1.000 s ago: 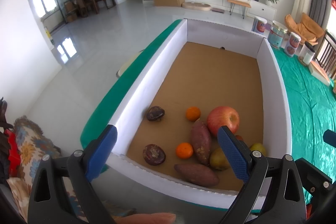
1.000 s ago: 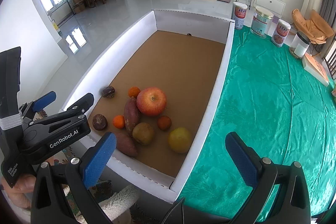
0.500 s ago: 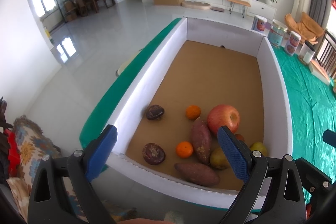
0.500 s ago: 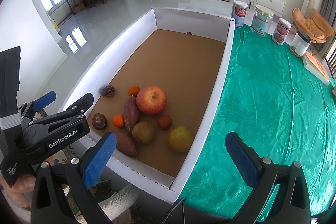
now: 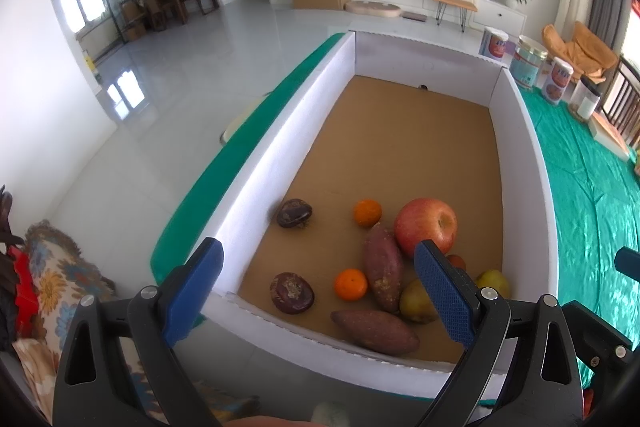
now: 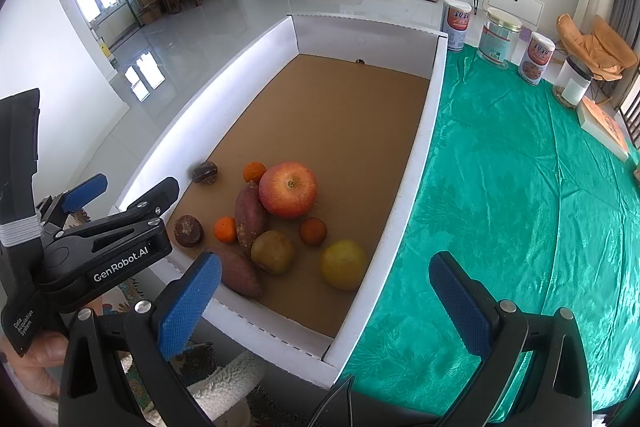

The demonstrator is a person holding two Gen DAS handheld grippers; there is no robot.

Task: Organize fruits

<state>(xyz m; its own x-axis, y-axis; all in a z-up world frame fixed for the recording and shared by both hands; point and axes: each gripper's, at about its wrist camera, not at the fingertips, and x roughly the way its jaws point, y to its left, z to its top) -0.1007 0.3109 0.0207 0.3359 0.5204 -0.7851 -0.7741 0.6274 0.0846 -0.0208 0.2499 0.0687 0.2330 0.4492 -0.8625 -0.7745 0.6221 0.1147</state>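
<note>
Sitting bunched at the near end of the shallow white-walled box on the green-clothed bench, the produce leaves the far stretch of brown floor bare. The red apple leans against one sweet potato; a second sweet potato lies along the near wall. Two small oranges and a darker reddish one are scattered among them, with a brownish pear-like fruit and a yellow-green fruit nearest the right wall. Two dark wrinkled fruits sit apart toward the left wall. My reading is that such a loose cluster would fit either fruit gathered here already or fruit waiting to be sorted; the scene does not settle which.

The left gripper hovers just short of the near wall, its jaws spread wide and released, gripping and touching nothing. The right gripper hangs over the box's near right corner, jaws likewise wide apart and empty, half above green cloth. Both seem held back and high so the whole pile stays in view
</note>
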